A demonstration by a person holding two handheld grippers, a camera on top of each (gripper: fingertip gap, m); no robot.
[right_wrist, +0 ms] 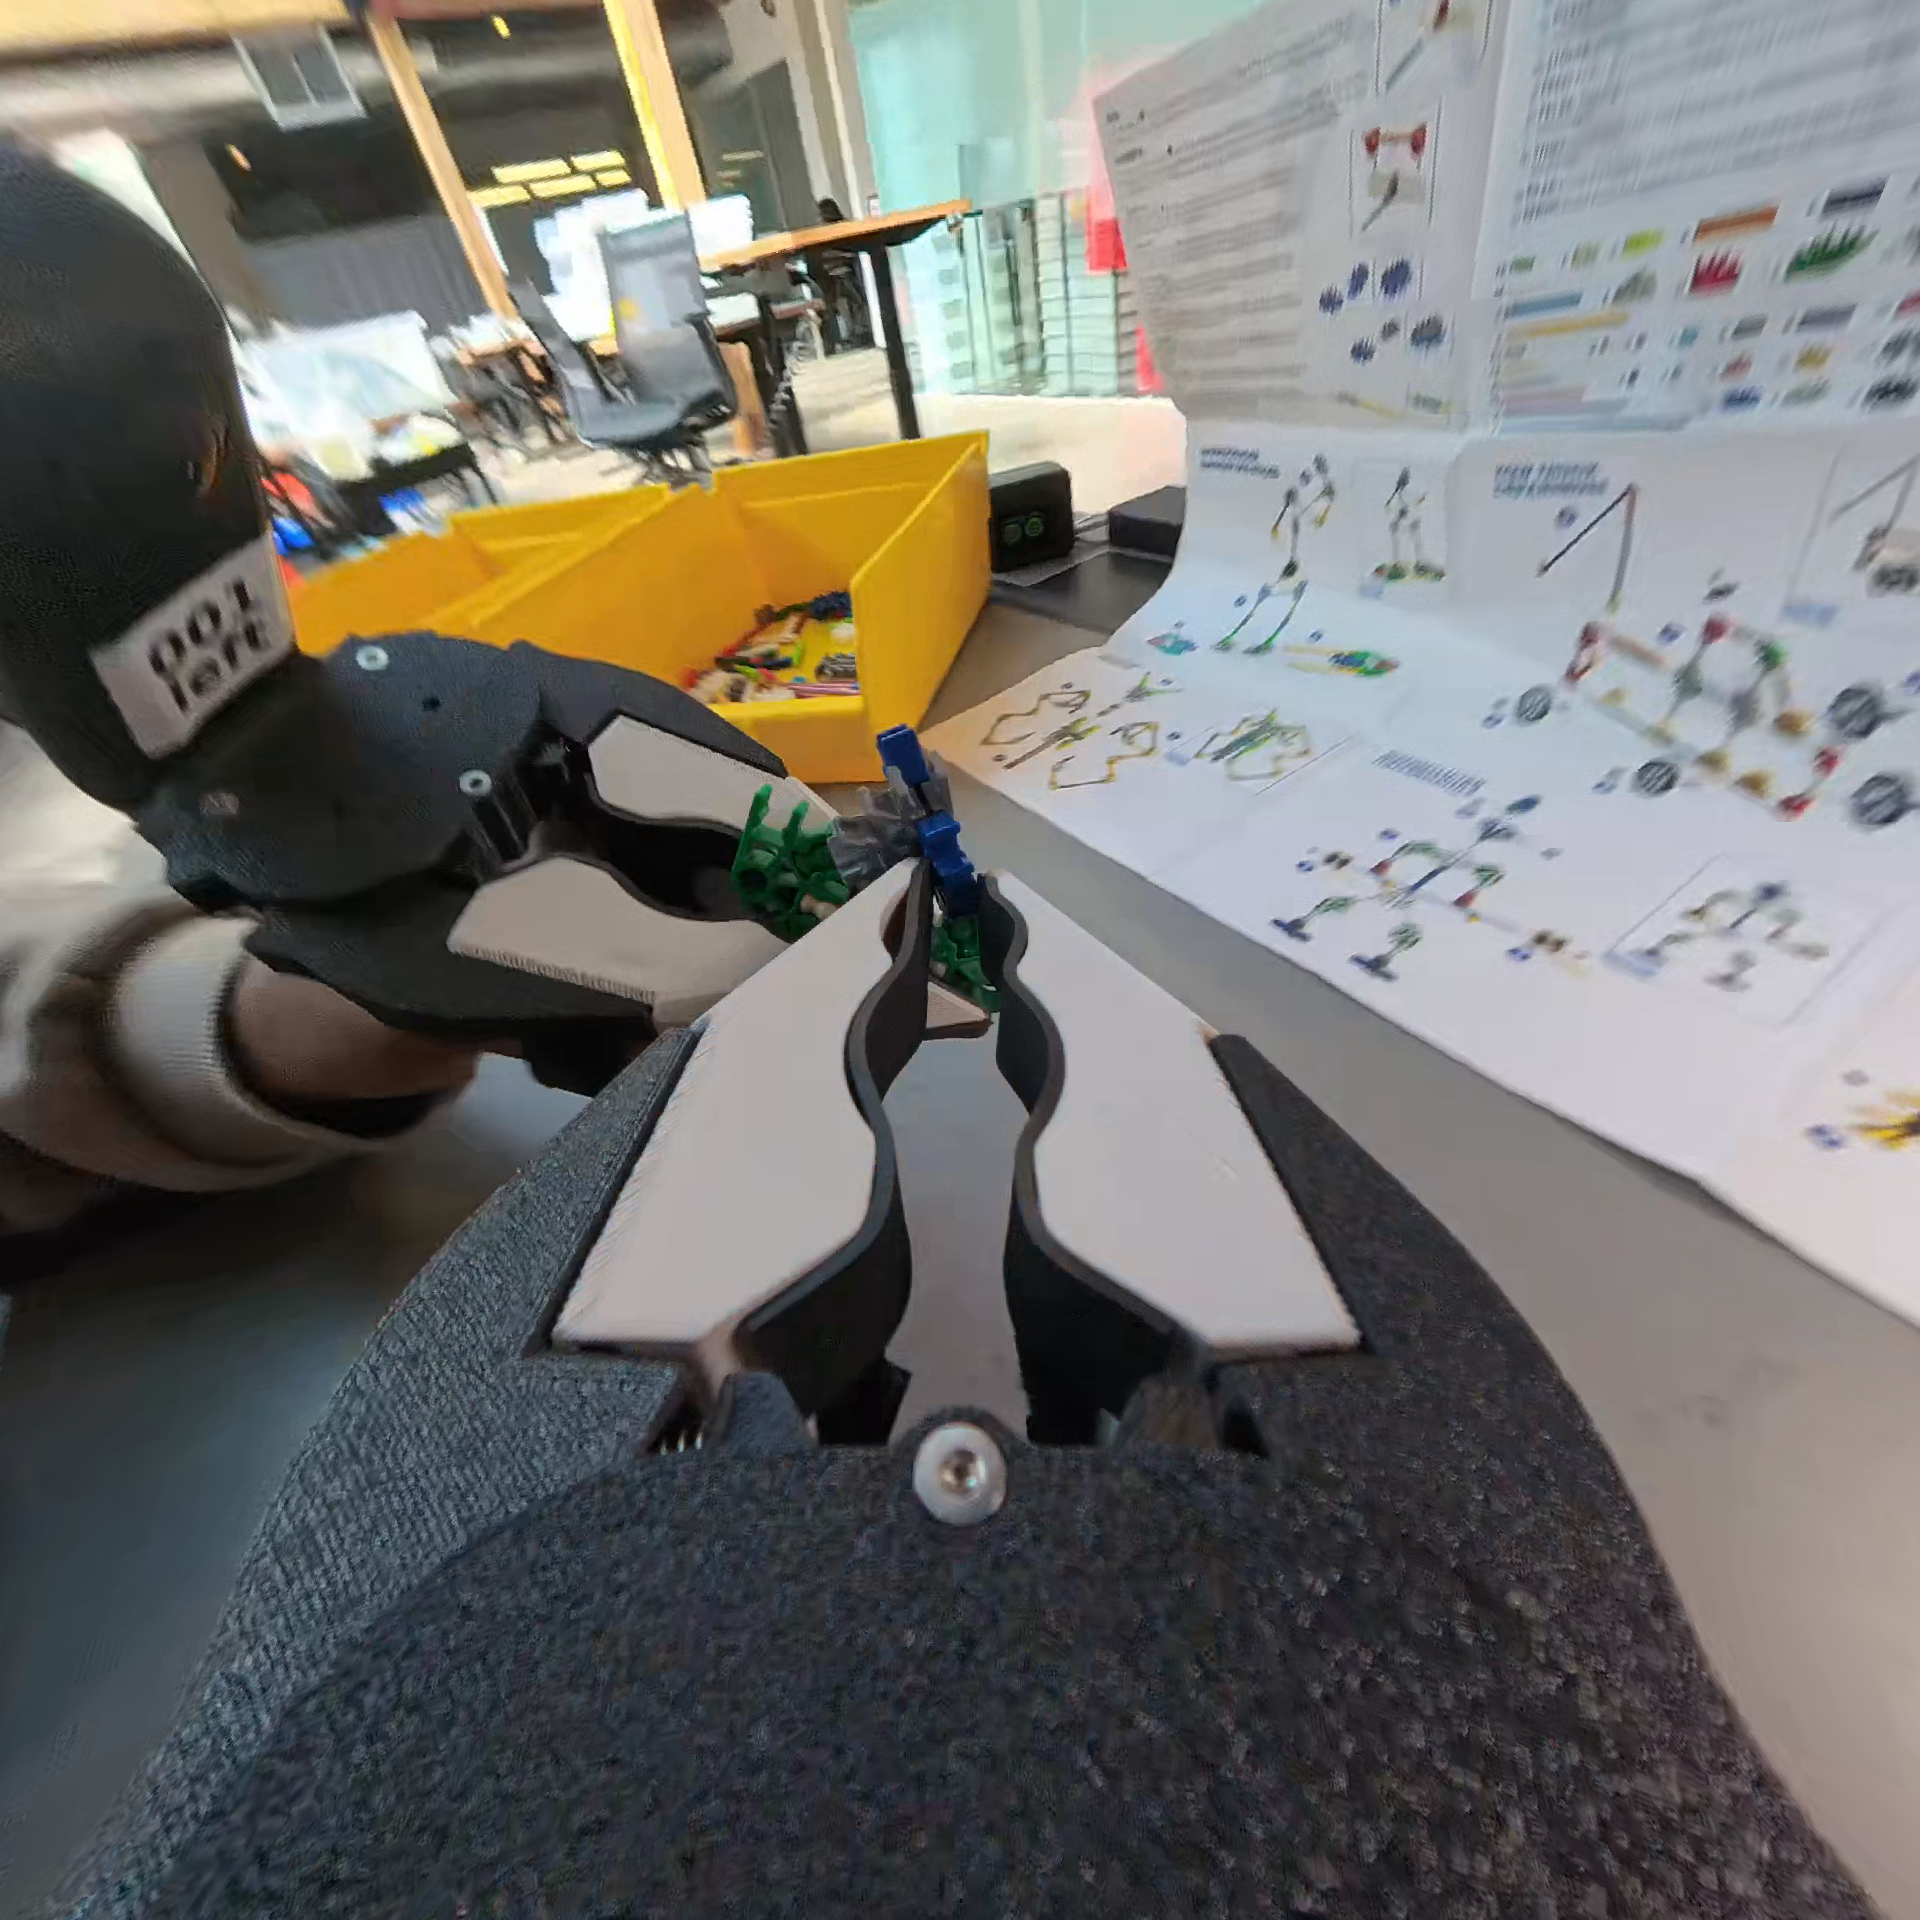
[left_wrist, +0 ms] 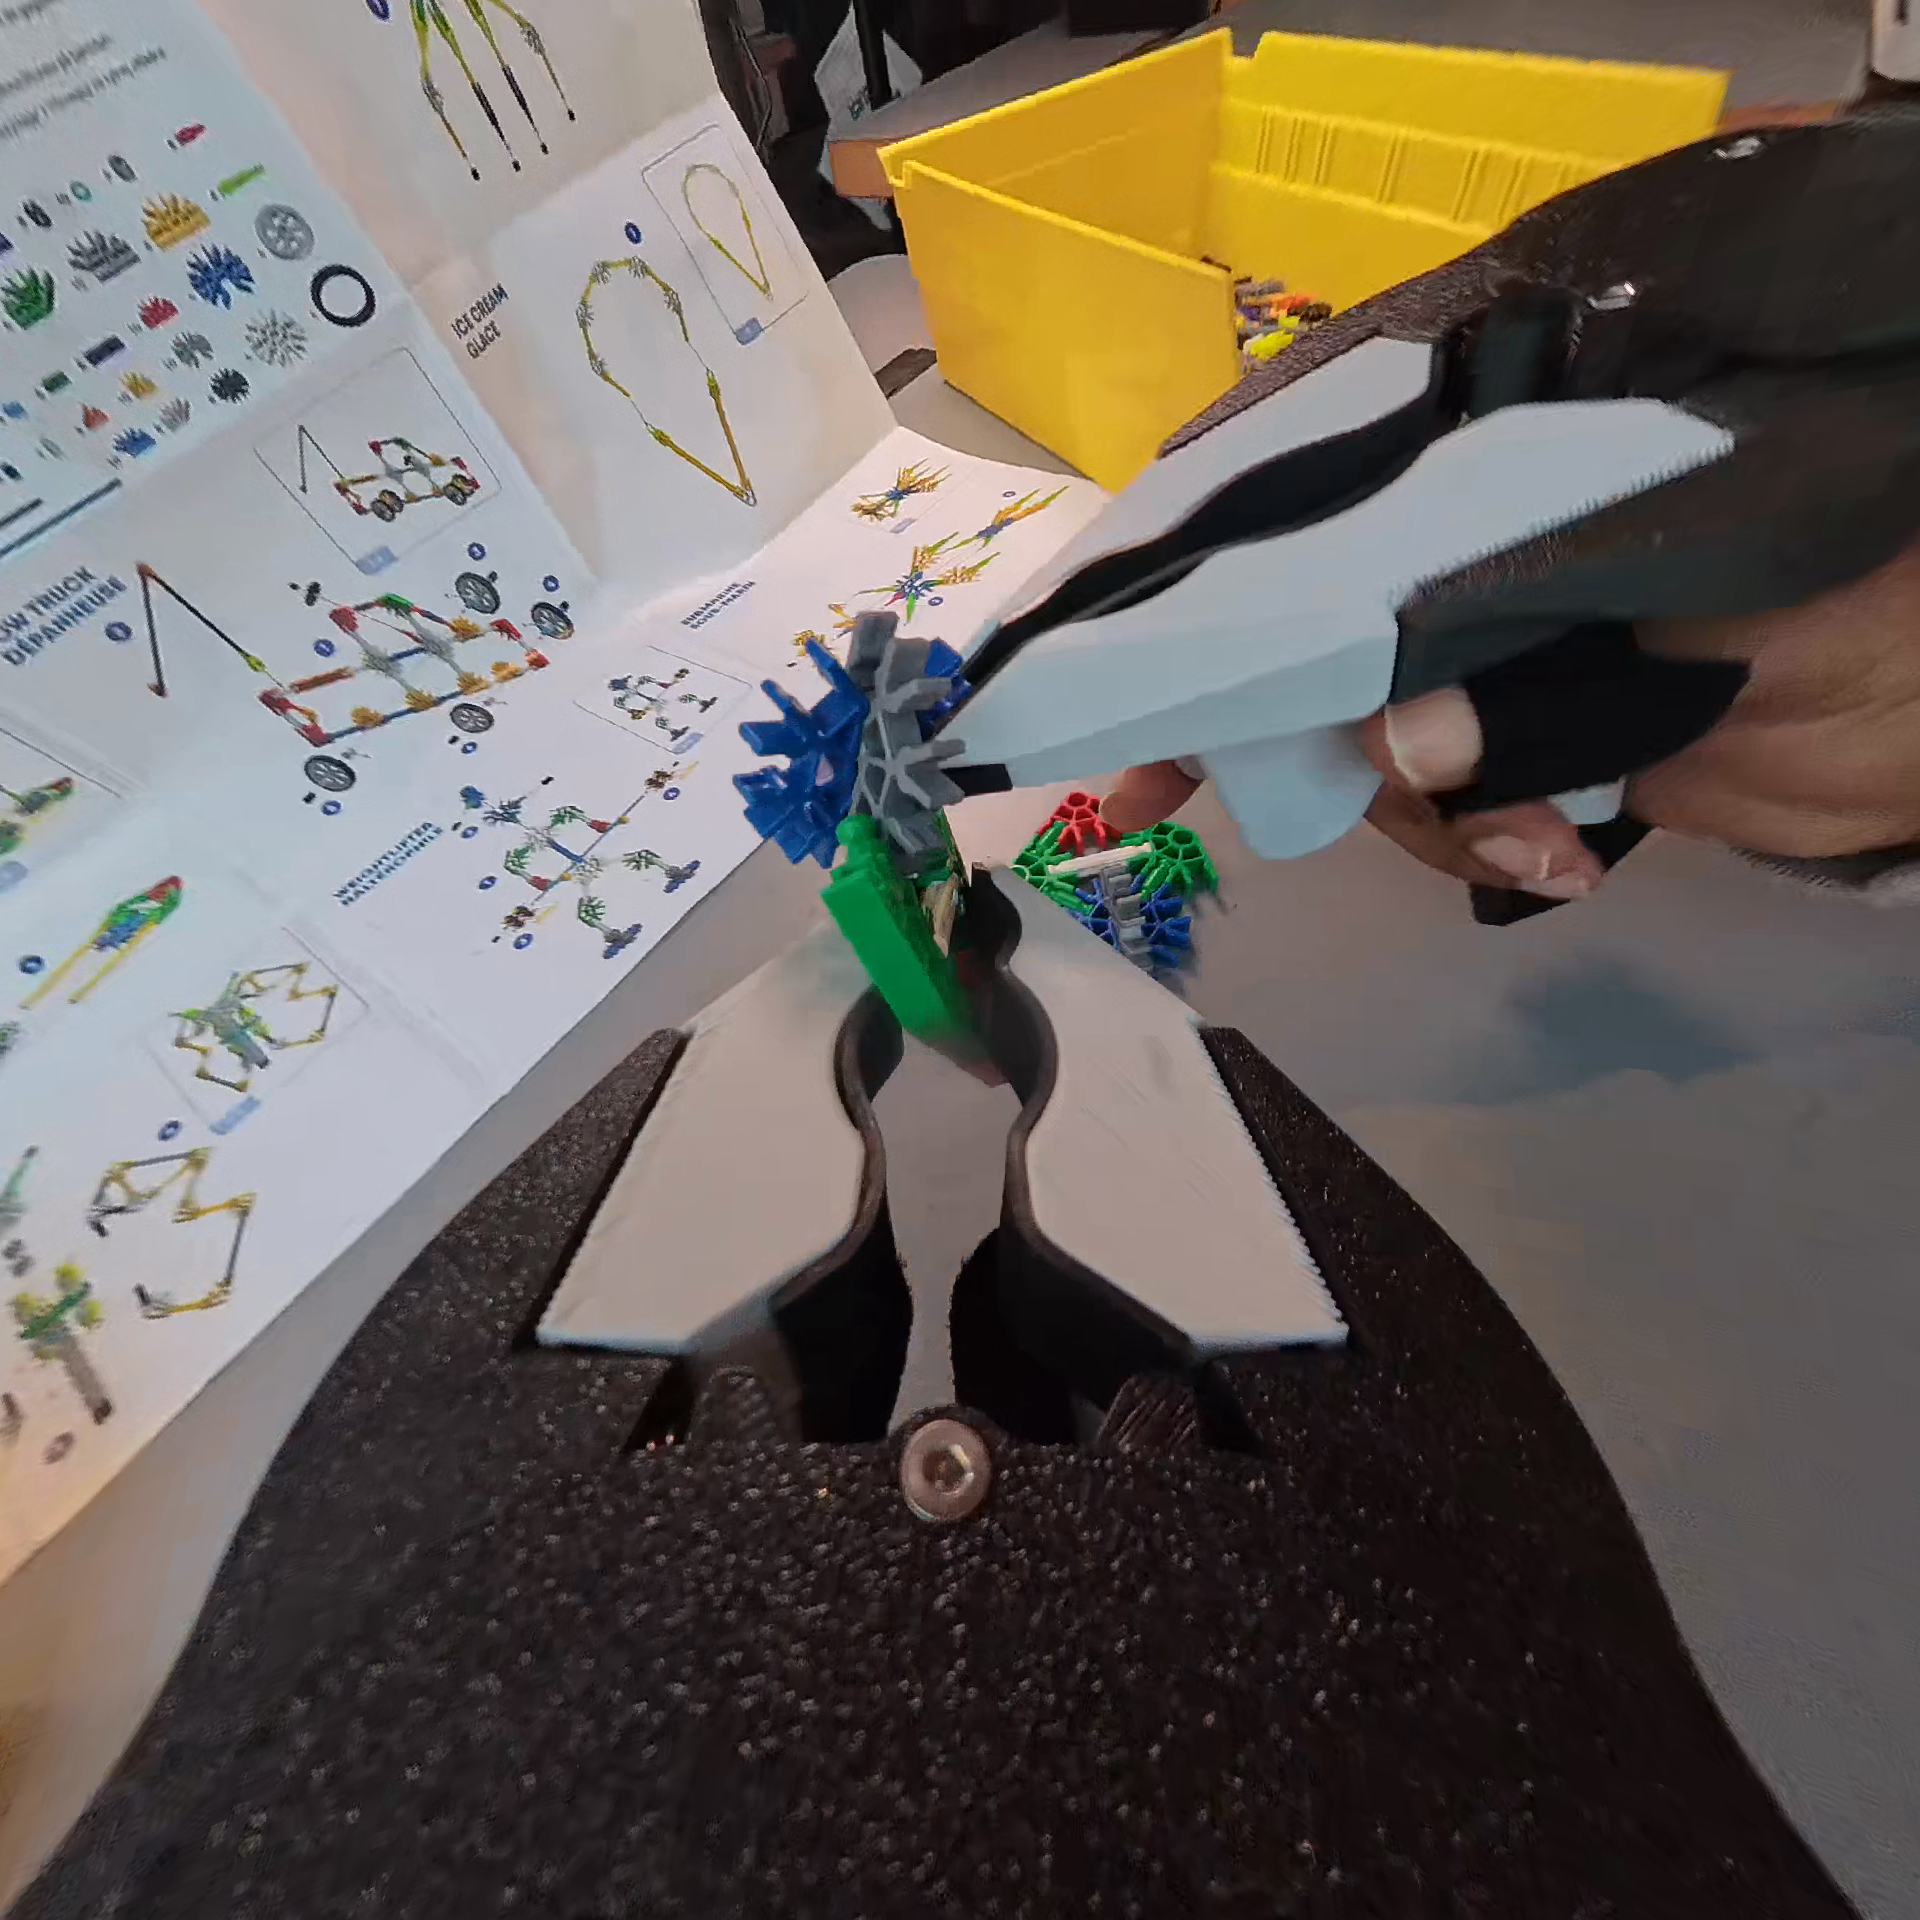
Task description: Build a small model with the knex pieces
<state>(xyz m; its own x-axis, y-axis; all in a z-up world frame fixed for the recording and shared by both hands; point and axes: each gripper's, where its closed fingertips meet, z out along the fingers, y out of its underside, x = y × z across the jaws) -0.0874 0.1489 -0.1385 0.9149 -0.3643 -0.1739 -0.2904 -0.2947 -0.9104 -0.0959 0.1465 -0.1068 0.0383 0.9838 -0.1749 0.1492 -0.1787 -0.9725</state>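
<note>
Grey table (left_wrist: 1558, 1195) is carrying a propped instruction sheet (left_wrist: 416, 520). Both grippers, left (left_wrist: 940, 914) and right (right_wrist: 951, 904), are clamping one green-blue-grey connector cluster (left_wrist: 862, 790).

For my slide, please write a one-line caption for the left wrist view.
Both tongs, left and right, grip one green, grey and blue plastic connector assembly above the grey table.

The left wrist view looks forward along its own claw (left_wrist: 940, 914), close above the grey tabletop (left_wrist: 1558, 1195), toward the instruction sheet (left_wrist: 416, 623) and yellow bin (left_wrist: 1091, 291). The right wrist view looks along its claw (right_wrist: 956, 904) from the opposite side, equally close. Both share the small construction-toy assembly (left_wrist: 862, 790) between the claws, the sheet and the bin.
</note>
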